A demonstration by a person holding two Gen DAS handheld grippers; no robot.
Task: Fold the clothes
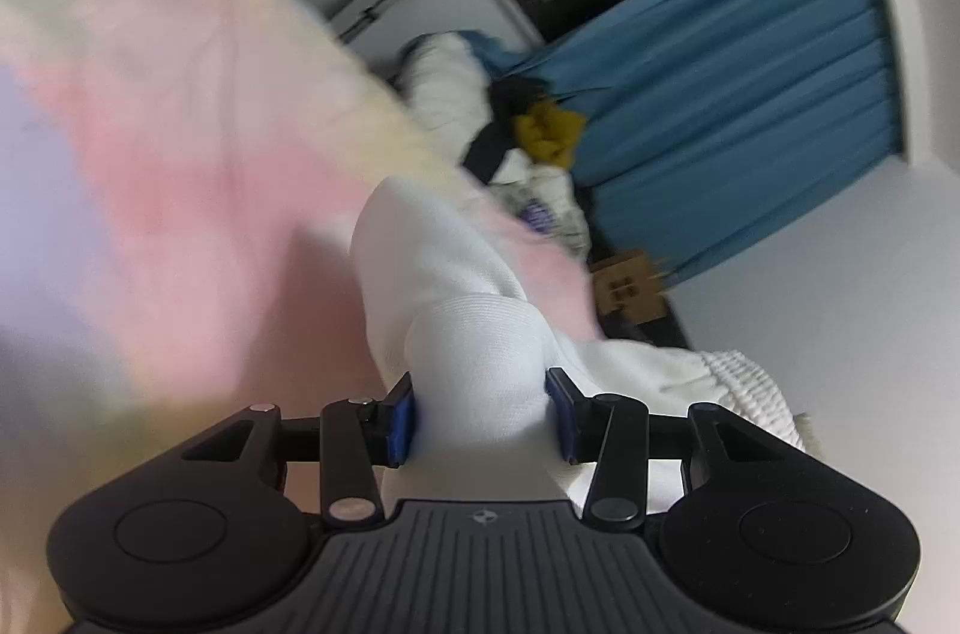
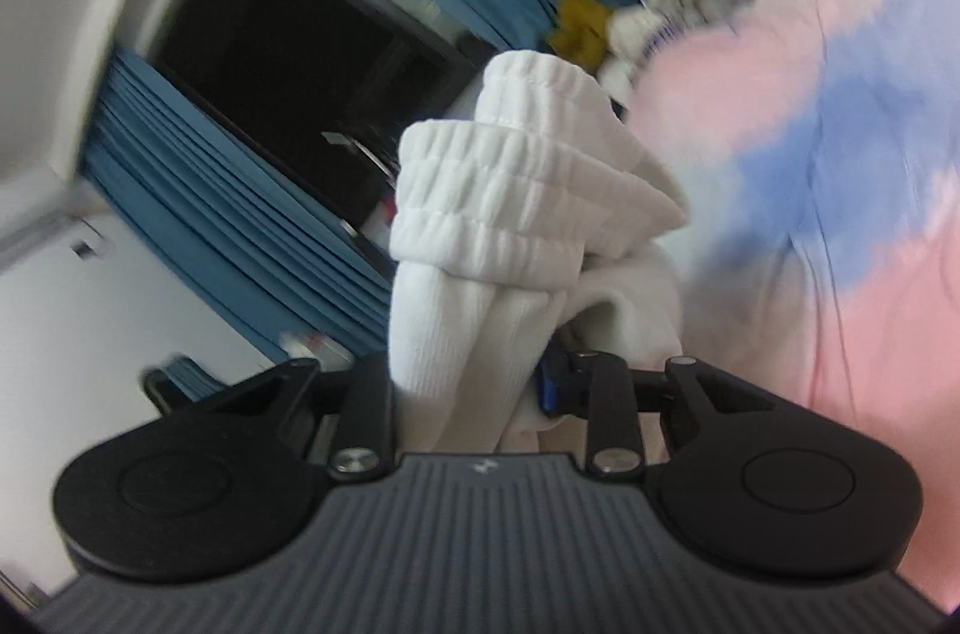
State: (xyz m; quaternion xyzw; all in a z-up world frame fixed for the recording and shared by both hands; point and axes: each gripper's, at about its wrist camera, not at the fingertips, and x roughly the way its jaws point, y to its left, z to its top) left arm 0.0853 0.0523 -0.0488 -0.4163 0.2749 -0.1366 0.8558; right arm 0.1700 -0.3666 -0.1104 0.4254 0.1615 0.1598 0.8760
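- While both views swing at a tilt, the left gripper [image 1: 483, 415] has its blue pads [image 1: 399, 418] pressed against either side of a bunched fold of the white garment [image 1: 474, 352], clenched on it.
- From that pinch the white fabric rises away from the gripper, and its ribbed elastic band [image 1: 741, 382] trails off just to the right.
- Over on the right gripper [image 2: 474, 388], white garment [image 2: 456, 328] fills the gap between the fingers; one blue pad [image 2: 547, 385] presses into the cloth, the other is buried under it, so it is grasping the same piece.
- Its ribbed waistband [image 2: 510, 190] stands gathered in stacked folds straight above that gripper.
- Behind the white piece hangs a tie-dye garment [image 2: 840, 153] in pink, blue and pale yellow, blurred, filling the right of that view and the left of the left wrist view.
- Further out, a heap of other clothes [image 1: 540, 135] with a mustard piece lies near blue curtains [image 1: 750, 93].
- A cardboard box [image 1: 627, 289] sits beside the heap, and a dark window [image 2: 270, 51] shows between the curtains.
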